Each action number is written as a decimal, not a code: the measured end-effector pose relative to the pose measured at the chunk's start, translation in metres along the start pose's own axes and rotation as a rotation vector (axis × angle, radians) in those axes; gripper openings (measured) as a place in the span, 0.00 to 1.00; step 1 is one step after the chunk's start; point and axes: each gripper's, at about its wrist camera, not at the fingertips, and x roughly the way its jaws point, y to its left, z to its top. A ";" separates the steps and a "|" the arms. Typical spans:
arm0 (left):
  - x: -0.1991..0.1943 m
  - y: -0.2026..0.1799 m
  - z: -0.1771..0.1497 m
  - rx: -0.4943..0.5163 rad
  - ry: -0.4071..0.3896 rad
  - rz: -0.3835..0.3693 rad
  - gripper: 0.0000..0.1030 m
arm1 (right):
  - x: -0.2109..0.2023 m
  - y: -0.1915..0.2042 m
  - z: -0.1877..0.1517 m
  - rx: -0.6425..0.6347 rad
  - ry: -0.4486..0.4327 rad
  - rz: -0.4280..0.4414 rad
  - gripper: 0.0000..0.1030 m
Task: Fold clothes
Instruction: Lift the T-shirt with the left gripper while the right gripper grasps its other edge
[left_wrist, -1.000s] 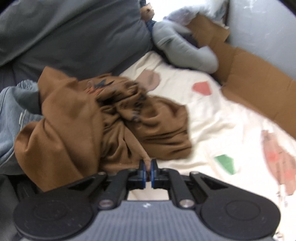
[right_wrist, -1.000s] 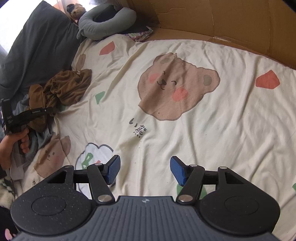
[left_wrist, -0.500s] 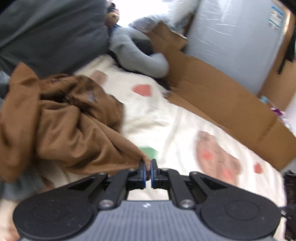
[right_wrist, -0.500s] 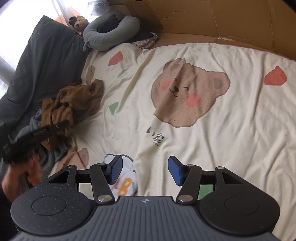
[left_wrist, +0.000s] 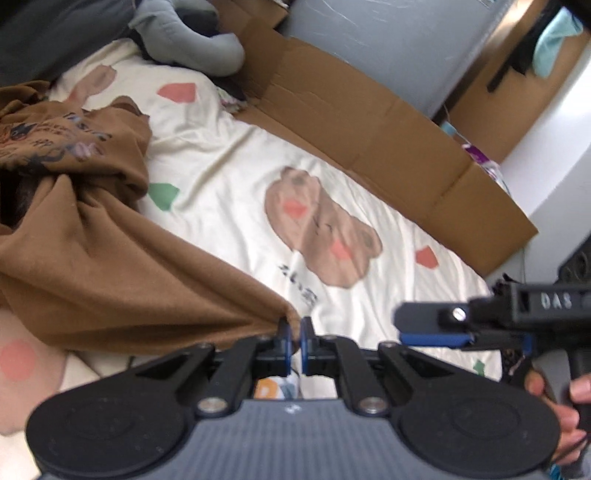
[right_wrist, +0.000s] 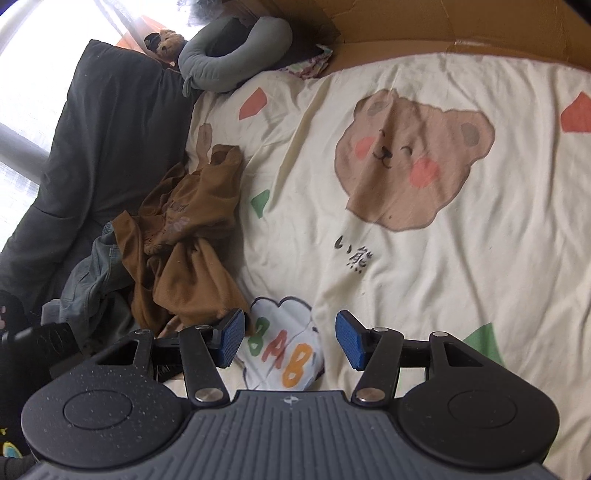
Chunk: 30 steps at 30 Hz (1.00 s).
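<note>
Left gripper (left_wrist: 294, 334): blue pads pressed together on a pinch of the brown shirt (left_wrist: 92, 251), cloth pulled taut from the jaws toward the crumpled bulk at left (dark print visible on the upper folds). Right gripper (right_wrist: 290, 338): jaws spread wide, nothing between them, hovering over the sheet (right_wrist: 424, 266) above a cloud patch lettered "BAB"; its left pad sits just beside the shirt's near edge. Shirt lies bunched on the sheet's left side, partly over a pile of blue-grey clothes (right_wrist: 92, 273). Beyond: dark duvet (right_wrist: 107, 147), grey curved pillow (right_wrist: 229, 59), cardboard (left_wrist: 369, 122) along the far edge. A hand (left_wrist: 561, 402) holds the right gripper's handle.
</note>
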 end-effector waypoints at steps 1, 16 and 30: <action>-0.001 -0.002 -0.004 0.003 0.005 -0.005 0.04 | 0.001 0.000 -0.001 0.003 0.007 0.007 0.57; -0.015 -0.036 -0.027 0.066 0.086 -0.114 0.04 | 0.031 -0.008 -0.021 0.111 0.149 0.120 0.57; -0.023 -0.034 -0.029 0.037 0.197 -0.163 0.07 | 0.025 -0.009 -0.024 0.078 0.183 0.088 0.01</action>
